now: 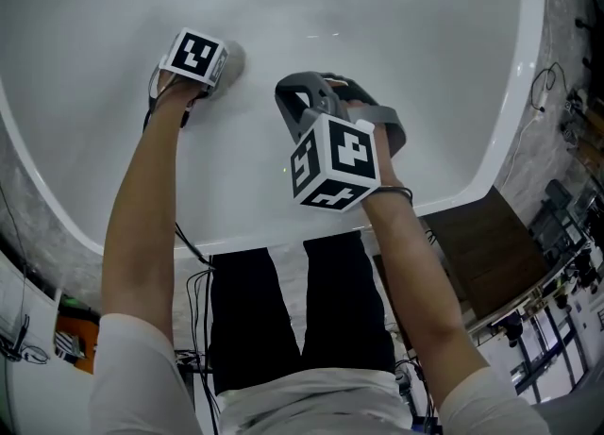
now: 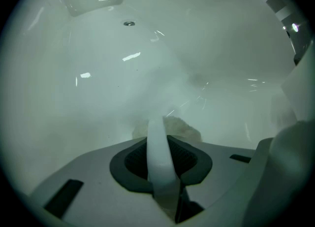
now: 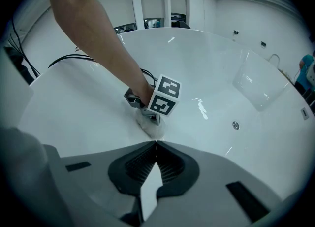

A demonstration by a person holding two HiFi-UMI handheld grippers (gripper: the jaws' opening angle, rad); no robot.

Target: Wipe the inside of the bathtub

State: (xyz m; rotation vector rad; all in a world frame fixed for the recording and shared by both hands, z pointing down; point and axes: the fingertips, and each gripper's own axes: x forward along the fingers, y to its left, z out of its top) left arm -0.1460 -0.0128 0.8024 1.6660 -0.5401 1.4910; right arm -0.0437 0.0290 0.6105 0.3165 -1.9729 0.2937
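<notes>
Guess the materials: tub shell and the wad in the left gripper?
Bathtub: white, hard-looking, high-gloss. Its crisp light glints suggest acrylic or enamel, but I cannot tell which. Wad clamped in the left gripper: off-white, matte, fuzzy at the edges, so likely soft cloth, possibly sponge.
</notes>
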